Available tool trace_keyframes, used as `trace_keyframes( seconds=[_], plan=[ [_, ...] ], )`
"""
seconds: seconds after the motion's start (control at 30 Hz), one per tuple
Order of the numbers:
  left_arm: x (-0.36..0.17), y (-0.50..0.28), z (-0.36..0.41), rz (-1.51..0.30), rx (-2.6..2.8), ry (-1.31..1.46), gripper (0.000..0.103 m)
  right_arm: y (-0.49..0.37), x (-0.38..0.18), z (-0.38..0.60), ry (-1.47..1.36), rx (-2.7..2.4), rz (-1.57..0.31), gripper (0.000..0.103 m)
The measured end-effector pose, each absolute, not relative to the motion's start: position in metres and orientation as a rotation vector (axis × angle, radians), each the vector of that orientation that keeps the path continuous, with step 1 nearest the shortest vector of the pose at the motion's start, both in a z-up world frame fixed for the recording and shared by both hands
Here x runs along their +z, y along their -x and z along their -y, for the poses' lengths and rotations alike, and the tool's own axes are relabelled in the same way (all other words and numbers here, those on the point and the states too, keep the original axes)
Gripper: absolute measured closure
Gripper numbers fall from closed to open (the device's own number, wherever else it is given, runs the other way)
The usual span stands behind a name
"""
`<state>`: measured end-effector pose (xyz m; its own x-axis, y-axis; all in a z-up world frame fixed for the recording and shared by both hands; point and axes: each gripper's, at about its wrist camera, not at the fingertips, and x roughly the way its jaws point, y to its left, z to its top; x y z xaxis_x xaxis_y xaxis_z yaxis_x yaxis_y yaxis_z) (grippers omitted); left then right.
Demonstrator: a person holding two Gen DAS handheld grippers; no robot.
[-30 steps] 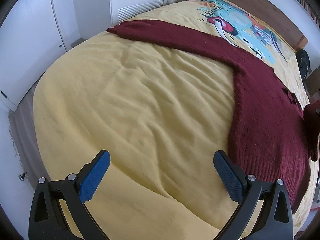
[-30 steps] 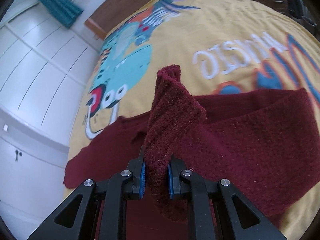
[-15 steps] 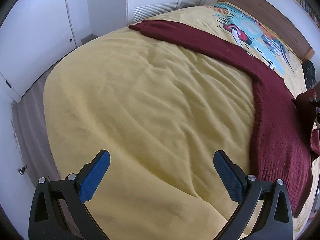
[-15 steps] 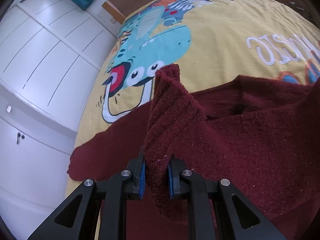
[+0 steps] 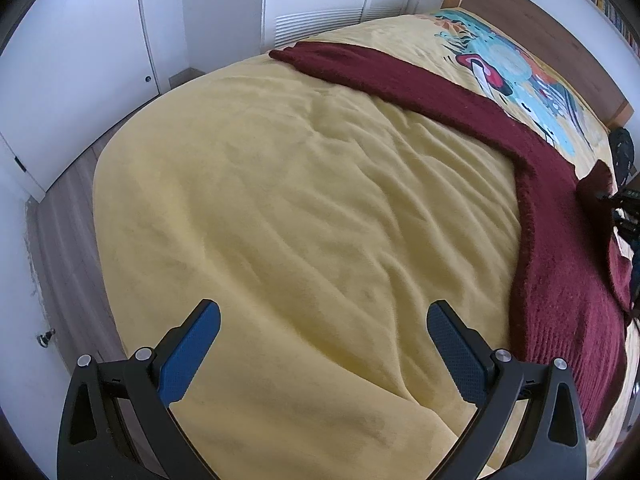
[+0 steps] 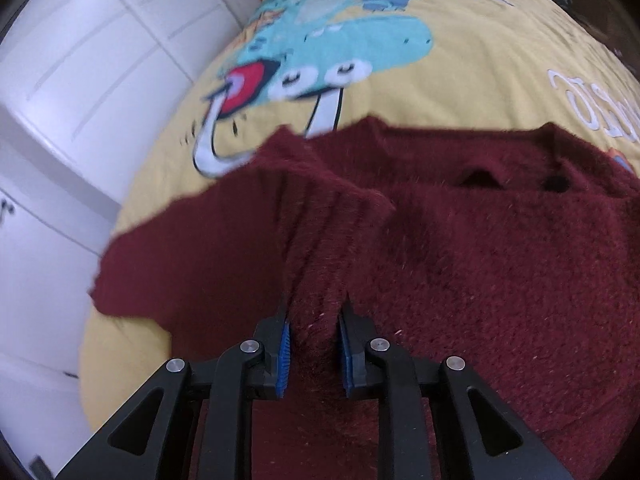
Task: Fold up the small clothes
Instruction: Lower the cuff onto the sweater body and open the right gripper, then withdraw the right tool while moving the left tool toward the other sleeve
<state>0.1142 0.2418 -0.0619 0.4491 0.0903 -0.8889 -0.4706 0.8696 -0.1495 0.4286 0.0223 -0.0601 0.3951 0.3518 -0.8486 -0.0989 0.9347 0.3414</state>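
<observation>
Bed: yellow bedspread [image 5: 288, 208] with a cartoon print, white cupboard doors [image 5: 80, 60] beyond it.
Sweater: dark red sweater [image 6: 480, 264] lies spread on the bedspread, one sleeve [image 5: 380, 76] stretched toward the cupboards.
My left gripper [image 5: 323, 330]: fingers wide apart, holding nothing, above bare bedspread.
My right gripper [image 6: 314, 320]: clamped on a raised fold of the sweater.

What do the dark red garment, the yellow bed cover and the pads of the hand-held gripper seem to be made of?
Dark red garment: probably knitted wool or acrylic, matte; fuzzy surface, ribbed hem. Yellow bed cover: soft woven fabric, likely cotton, matte; shallow creases, printed cartoon. Blue pads of the left hand-held gripper: apparently rubber or textured plastic, with a fine dotted grip pattern.
</observation>
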Motion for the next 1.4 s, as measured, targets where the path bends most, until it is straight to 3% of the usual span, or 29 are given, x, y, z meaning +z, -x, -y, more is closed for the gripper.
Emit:
trace_keyframes(
  seconds=[0.1, 0.23, 0.3, 0.7, 1.03, 1.4],
  plan=[
    [-0.064, -0.114, -0.245, -1.058, 0.364, 0.41, 0.001, -0.426, -0.078, -0.036, -0.201, 0.287, -1.166, 0.075],
    [-0.065, -0.114, -0.245, -1.057, 0.371, 0.408, 0.001, -0.42, -0.086, -0.056, -0.127, 0.284, -1.162, 0.056],
    [-0.065, -0.113, -0.245, -1.052, 0.376, 0.406, 0.001, -0.417, -0.084, -0.065, -0.097, 0.302, -1.158, 0.052],
    [-0.051, -0.115, -0.232, -1.038, 0.316, 0.403, 0.001, -0.389, -0.046, -0.048, 0.017, 0.311, -1.042, 0.052],
    [-0.048, -0.115, -0.221, -1.04, 0.295, 0.408, 0.001, -0.381, -0.086, 0.001, 0.077, 0.138, -1.103, 0.048],
    [-0.027, -0.121, -0.208, -1.011, 0.354, 0.34, 0.001, -0.366, -0.06, 0.062, 0.051, 0.057, -1.003, 0.049]
  ],
)
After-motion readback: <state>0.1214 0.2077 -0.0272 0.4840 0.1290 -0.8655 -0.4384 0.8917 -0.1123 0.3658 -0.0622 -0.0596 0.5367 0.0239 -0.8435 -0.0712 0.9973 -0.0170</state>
